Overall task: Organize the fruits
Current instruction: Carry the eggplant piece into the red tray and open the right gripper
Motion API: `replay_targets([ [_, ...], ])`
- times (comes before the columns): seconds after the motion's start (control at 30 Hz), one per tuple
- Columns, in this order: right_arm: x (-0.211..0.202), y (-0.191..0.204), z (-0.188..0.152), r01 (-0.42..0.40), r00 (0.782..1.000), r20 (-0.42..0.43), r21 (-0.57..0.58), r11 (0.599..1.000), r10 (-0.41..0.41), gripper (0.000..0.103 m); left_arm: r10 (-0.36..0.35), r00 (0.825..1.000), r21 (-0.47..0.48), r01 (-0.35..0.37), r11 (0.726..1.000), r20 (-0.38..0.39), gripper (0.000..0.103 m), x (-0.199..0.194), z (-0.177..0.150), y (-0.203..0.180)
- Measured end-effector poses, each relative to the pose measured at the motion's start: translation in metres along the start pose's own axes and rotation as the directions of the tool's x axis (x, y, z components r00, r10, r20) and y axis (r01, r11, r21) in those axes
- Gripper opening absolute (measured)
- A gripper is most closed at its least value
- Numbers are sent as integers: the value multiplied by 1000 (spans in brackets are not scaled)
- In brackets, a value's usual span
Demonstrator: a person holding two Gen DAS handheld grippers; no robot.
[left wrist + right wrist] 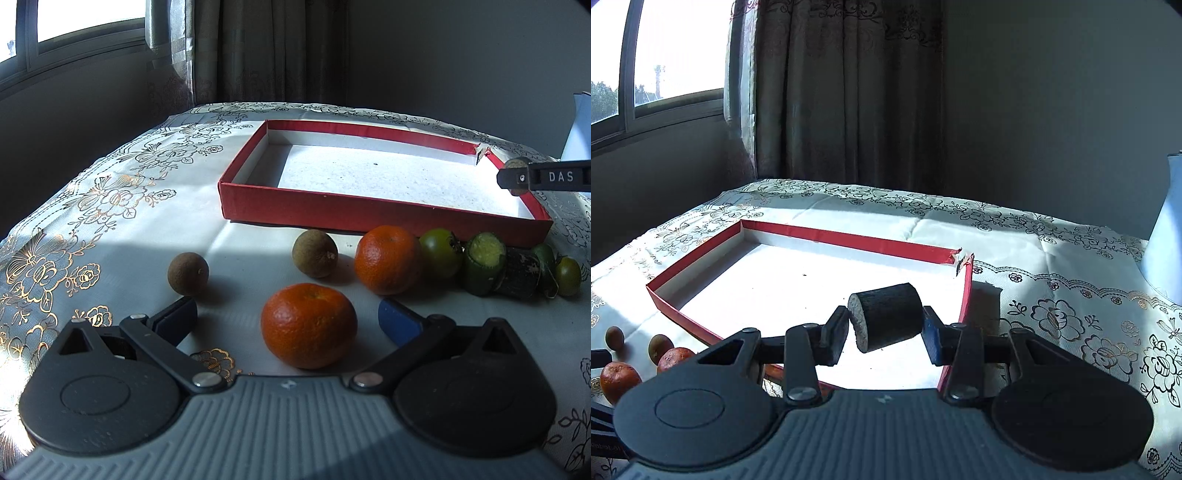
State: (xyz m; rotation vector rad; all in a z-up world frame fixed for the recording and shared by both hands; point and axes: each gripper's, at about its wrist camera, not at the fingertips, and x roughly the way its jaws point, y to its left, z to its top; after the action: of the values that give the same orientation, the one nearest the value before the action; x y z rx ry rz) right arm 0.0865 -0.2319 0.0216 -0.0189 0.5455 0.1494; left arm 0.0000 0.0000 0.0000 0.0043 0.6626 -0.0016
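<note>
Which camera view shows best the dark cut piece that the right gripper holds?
The right wrist view: the dark cut piece fills the centre, clamped between the right gripper fingers above the red box. The left wrist view shows only a sliver at the right edge.

Left wrist view sits low over the tablecloth [110, 236], close behind the fruit row, facing the red box [369, 214] and the curtain. Right wrist view sits higher, at the box's [849, 236] near right corner, facing likewise. Both share box, tangerines, window.
</note>
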Motion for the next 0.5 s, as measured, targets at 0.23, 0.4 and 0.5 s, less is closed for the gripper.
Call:
replay_targets([
  [0.23,22,-6,-11,18,998,-57,11,1000,-18,46,0,1000,0,0,1000,0,103,0,0,0],
  [0.4,5,-6,-8,13,1000,-15,33,999,-13,61,0,1000,0,0,1000,0,103,0,0,0],
  [0.5,-25,-9,-11,24,999,36,49,999,-26,81,0,1000,0,0,1000,0,103,0,0,0],
])
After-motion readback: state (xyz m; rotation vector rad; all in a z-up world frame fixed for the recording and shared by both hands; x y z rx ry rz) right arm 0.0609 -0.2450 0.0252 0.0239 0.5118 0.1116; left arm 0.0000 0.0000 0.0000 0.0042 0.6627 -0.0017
